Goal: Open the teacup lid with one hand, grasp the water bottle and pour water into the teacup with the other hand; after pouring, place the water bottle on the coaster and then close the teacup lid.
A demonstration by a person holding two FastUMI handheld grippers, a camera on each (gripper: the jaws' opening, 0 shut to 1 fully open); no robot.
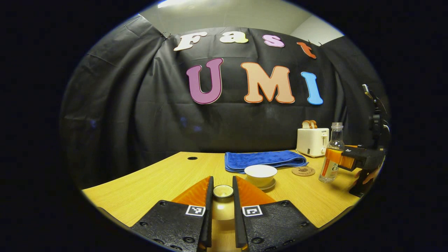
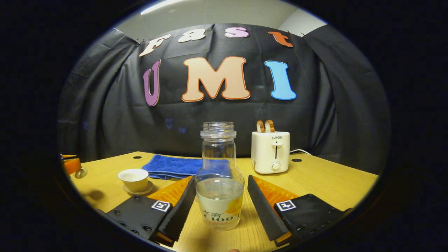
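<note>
— Right gripper (image 2: pixel 219 206): what's it doing?
— Its fingers flank the water bottle (image 2: pixel 219 182) on the wooden table (image 2: pixel 329 182); whether both press the glass, I cannot tell. The bottle stands upright, uncapped, water filling its lower part.
— Other containers?
— A toaster (image 2: pixel 270 152) at the back with two bread slices (image 2: pixel 265 126) poking out. The teacup (image 1: pixel 260 175) sits open on its saucer (image 1: pixel 268 185) before the blue cloth (image 1: pixel 264 159); contents unclear.
— And the lid?
— Left gripper (image 1: pixel 222 196) pinches the teacup lid (image 1: pixel 223 191), raised off the table.
— The coaster (image 1: pixel 303 171)?
— Bare, between teacup and bottle.
</note>
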